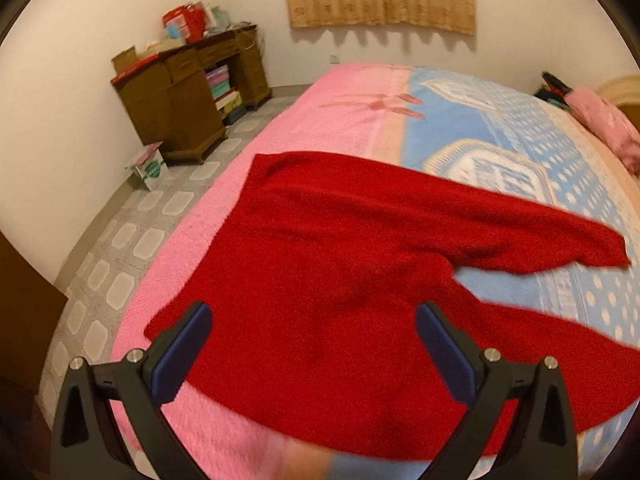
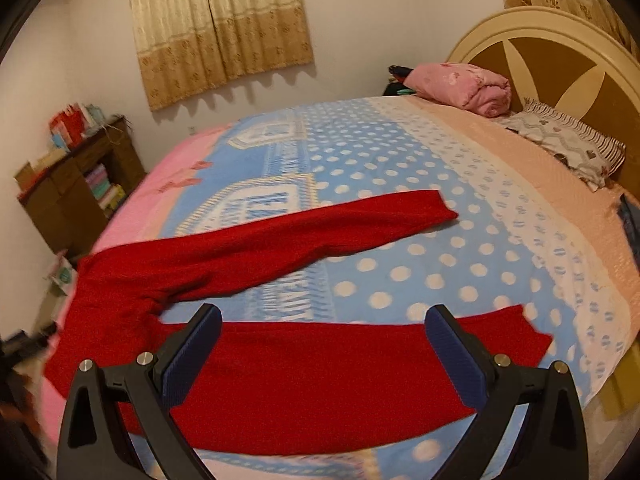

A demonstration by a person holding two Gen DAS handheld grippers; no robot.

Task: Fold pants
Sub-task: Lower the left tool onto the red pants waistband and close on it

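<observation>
The red pants [image 2: 280,360] lie spread flat on the bed [image 2: 480,208], with the waist toward 9 o'clock in the right wrist view and the two legs opened like a V, one leg running to about 2 o'clock and the near leg [image 2: 320,368] running to 3 o'clock. Both tools are above the cloth and hold nothing: the left gripper [image 1: 316,352] has its fingers wide apart over the waist part [image 1: 320,280], and the right gripper [image 2: 324,356] has its fingers wide apart over the near leg. I judge that the first fold is not yet begun, so the step in hand is to take the cloth. To do it well, the left side should pinch the waist edge [image 1: 168,320] at about 8 o'clock in its view, and the right side should pinch the near leg close to its cuff [image 2: 532,332], taking both layers. Then the near leg can be carried over the far leg [image 2: 320,232] so the edges meet. The cloth looks thick and fuzzy, so a shallow pinch may slip.
</observation>
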